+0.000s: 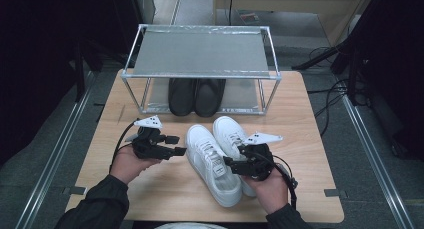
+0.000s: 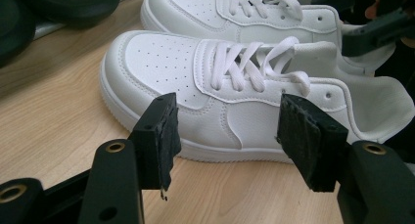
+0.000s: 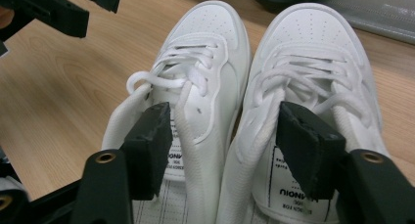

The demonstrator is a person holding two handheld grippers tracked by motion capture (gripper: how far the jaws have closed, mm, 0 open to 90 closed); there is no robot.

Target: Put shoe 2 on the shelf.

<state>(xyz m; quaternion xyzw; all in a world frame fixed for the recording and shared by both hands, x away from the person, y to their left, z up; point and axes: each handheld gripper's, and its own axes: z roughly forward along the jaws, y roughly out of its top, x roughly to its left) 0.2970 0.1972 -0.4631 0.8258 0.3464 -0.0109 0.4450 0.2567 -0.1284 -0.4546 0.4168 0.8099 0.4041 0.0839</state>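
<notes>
A light wooden table [image 1: 150, 189] bears white sneakers [image 1: 212, 161] before a metal rack [image 1: 200, 54]; left gripper [image 1: 175, 146] and right gripper [image 1: 232, 164] flank them, jaws apart.

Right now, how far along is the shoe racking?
Done: the black shoes sit on the rack's lower shelf. In hand: the white sneakers stand side by side on the table; the right gripper is open astride their inner collars, and the left gripper is open beside them. Left: lifting them onto the bare top shelf, probably.
</notes>
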